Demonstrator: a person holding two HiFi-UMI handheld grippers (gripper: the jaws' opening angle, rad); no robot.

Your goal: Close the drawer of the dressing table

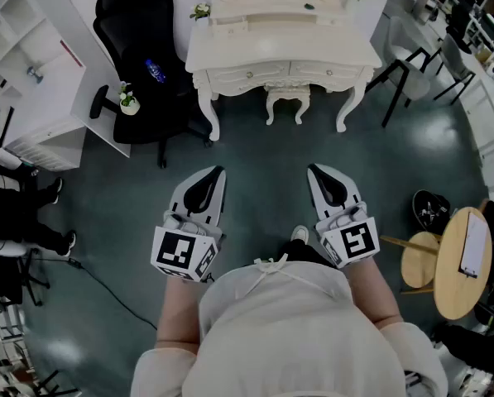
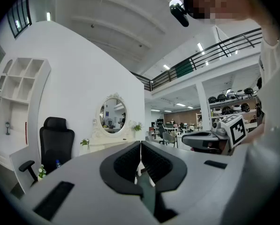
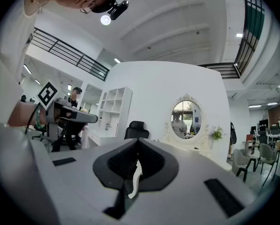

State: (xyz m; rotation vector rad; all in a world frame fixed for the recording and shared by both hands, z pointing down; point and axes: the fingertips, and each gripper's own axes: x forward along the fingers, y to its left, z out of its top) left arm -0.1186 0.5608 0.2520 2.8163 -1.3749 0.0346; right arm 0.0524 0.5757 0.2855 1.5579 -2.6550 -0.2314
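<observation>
Facing the far-off dressing table (image 1: 284, 52), the left gripper (image 1: 219, 172) and right gripper (image 1: 313, 170) are being held closed and empty, approach pending.

No words or numbers can be read here. The small blue mark (image 1: 155, 70) on the black office chair (image 1: 135, 23), just left of the white dressing table (image 1: 230, 54), is too blurry.

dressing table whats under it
A small white stool stands under the dressing table, between its front legs, on the dark floor. The tabletop hides the stool's rear and whatever lies farther back.
</observation>
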